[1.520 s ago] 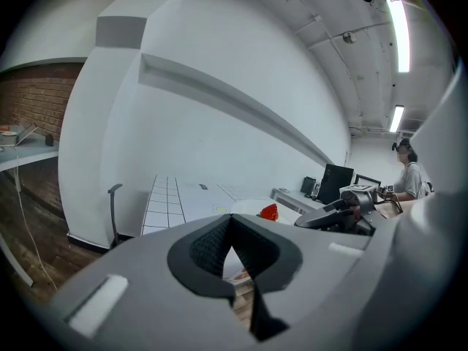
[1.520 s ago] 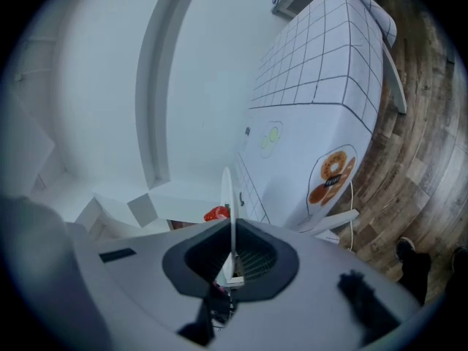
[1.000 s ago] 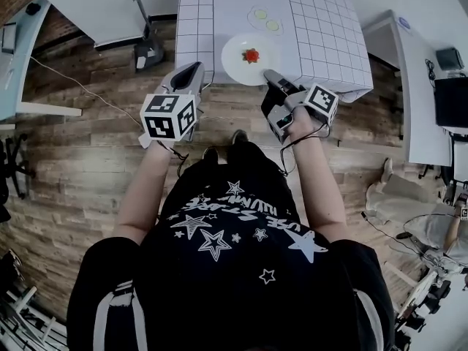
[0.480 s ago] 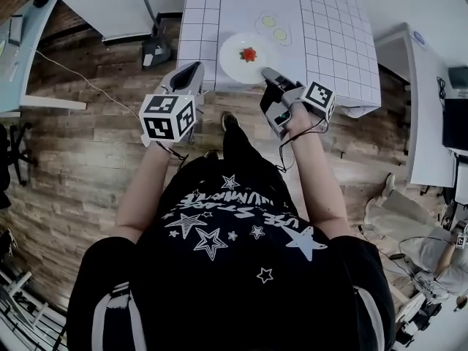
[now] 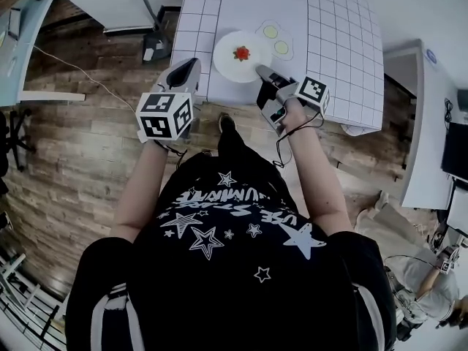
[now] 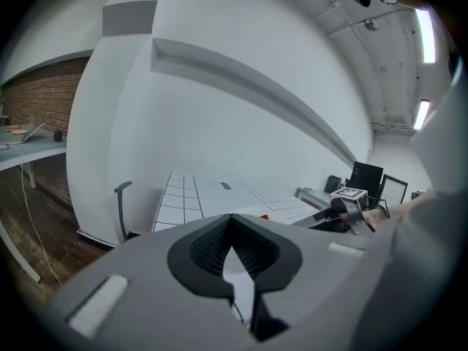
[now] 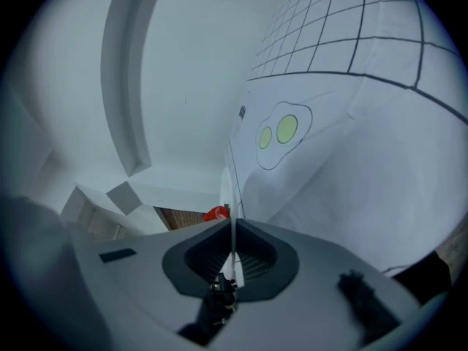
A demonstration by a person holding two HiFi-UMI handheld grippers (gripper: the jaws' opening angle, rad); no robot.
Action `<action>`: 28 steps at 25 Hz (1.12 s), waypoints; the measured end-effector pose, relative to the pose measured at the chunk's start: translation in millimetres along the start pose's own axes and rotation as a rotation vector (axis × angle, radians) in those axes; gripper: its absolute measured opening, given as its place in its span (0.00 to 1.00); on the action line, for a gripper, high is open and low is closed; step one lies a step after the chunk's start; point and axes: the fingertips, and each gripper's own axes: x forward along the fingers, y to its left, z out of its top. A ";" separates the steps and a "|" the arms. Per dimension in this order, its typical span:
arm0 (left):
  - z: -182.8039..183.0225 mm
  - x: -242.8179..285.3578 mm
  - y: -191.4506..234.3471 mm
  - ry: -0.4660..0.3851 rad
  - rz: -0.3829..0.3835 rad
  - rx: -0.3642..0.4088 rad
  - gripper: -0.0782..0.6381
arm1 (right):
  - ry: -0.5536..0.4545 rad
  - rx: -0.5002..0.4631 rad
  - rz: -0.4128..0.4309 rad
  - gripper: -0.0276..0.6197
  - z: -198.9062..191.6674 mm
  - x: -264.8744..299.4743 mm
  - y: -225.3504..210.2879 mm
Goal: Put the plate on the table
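A white plate (image 5: 232, 66) with a small red thing (image 5: 240, 53) on it is over the near left part of the white gridded table (image 5: 336, 35). My right gripper (image 5: 261, 72) is shut on the plate's near right rim. In the right gripper view the plate (image 7: 227, 185) stands edge-on between the pads, with the red thing (image 7: 216, 213) beside it. Whether the plate rests on the cloth I cannot tell. My left gripper (image 5: 193, 63) hangs at the table's near left corner, left of the plate and apart from it. Its jaws meet at the tips (image 6: 231, 218) with nothing between them.
Two printed egg shapes (image 5: 276, 39) lie on the cloth just beyond the plate. A dark stand (image 5: 155, 46) is on the wooden floor left of the table. White desks flank both sides; a monitor (image 5: 457, 152) is at the right.
The person has stepped forward. My right gripper has carried the plate from the table's near edge farther in over the cloth. The left gripper has moved along, still shut.
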 end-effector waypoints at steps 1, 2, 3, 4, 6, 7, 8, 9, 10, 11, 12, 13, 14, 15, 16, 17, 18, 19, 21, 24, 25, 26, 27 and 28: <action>0.1 3.5 1.0 0.005 0.006 -0.002 0.12 | 0.017 0.000 -0.004 0.07 1.3 3.9 -2.3; 0.1 6.8 2.0 0.010 0.012 -0.003 0.12 | 0.033 -0.001 -0.010 0.07 2.0 7.8 -4.4; 0.1 9.8 3.2 0.014 0.017 -0.004 0.12 | 0.050 -0.003 -0.016 0.07 2.3 11.7 -6.3; 0.1 12.4 4.7 0.018 0.022 -0.005 0.12 | 0.067 -0.005 -0.021 0.07 2.1 15.6 -8.2; -0.3 17.4 9.1 0.025 0.033 -0.009 0.12 | 0.094 -0.007 -0.028 0.07 1.5 22.9 -11.0; -0.7 20.1 11.6 0.029 0.037 -0.012 0.12 | 0.105 -0.006 -0.030 0.07 1.5 26.2 -12.2; -1.2 22.9 13.9 0.033 0.041 -0.015 0.12 | 0.114 -0.004 -0.035 0.07 1.8 29.0 -13.9; -1.7 25.6 15.6 0.037 0.044 -0.018 0.12 | 0.123 -0.003 -0.040 0.07 2.3 31.5 -15.9; -2.3 28.1 16.6 0.040 0.047 -0.020 0.12 | 0.130 -0.002 -0.047 0.07 3.0 33.4 -18.5; -3.0 30.3 17.1 0.044 0.049 -0.023 0.12 | 0.136 -0.002 -0.054 0.07 3.7 34.8 -21.3; -3.9 32.3 17.4 0.047 0.051 -0.025 0.12 | 0.142 -0.002 -0.061 0.07 4.4 35.8 -24.1; -4.7 33.9 17.4 0.050 0.052 -0.027 0.12 | 0.146 -0.003 -0.068 0.07 5.0 36.5 -26.8; -5.4 35.2 17.3 0.052 0.053 -0.029 0.12 | 0.149 -0.004 -0.072 0.07 5.5 37.0 -28.9; -6.0 36.4 17.2 0.055 0.054 -0.031 0.12 | 0.151 -0.003 -0.075 0.07 5.7 37.5 -30.4; -6.6 37.3 17.2 0.057 0.055 -0.033 0.12 | 0.153 -0.001 -0.076 0.07 5.8 37.9 -31.5; -7.1 38.1 17.1 0.059 0.056 -0.034 0.12 | 0.155 0.001 -0.076 0.07 6.0 38.4 -32.3; -7.3 38.9 16.9 0.061 0.056 -0.034 0.12 | 0.156 0.003 -0.078 0.07 6.5 39.0 -33.2; -7.1 39.6 16.6 0.061 0.056 -0.033 0.12 | 0.157 0.003 -0.080 0.07 7.1 39.7 -34.2; -6.0 41.0 16.1 0.062 0.055 -0.030 0.12 | 0.159 0.004 -0.086 0.07 8.2 40.8 -36.4; -5.2 42.7 15.9 0.067 0.052 -0.027 0.12 | 0.162 -0.011 -0.107 0.07 8.1 41.1 -39.2; -5.6 43.0 15.6 0.069 0.049 -0.026 0.12 | 0.162 -0.023 -0.116 0.07 7.8 41.2 -40.0; -6.1 43.1 15.1 0.071 0.046 -0.023 0.12 | 0.162 -0.036 -0.125 0.07 7.6 41.3 -40.8; -6.5 43.3 14.4 0.071 0.043 -0.021 0.12 | 0.162 -0.046 -0.134 0.07 7.5 41.5 -41.6; -6.7 43.4 13.7 0.070 0.039 -0.019 0.12 | 0.161 -0.055 -0.144 0.07 7.5 41.8 -42.5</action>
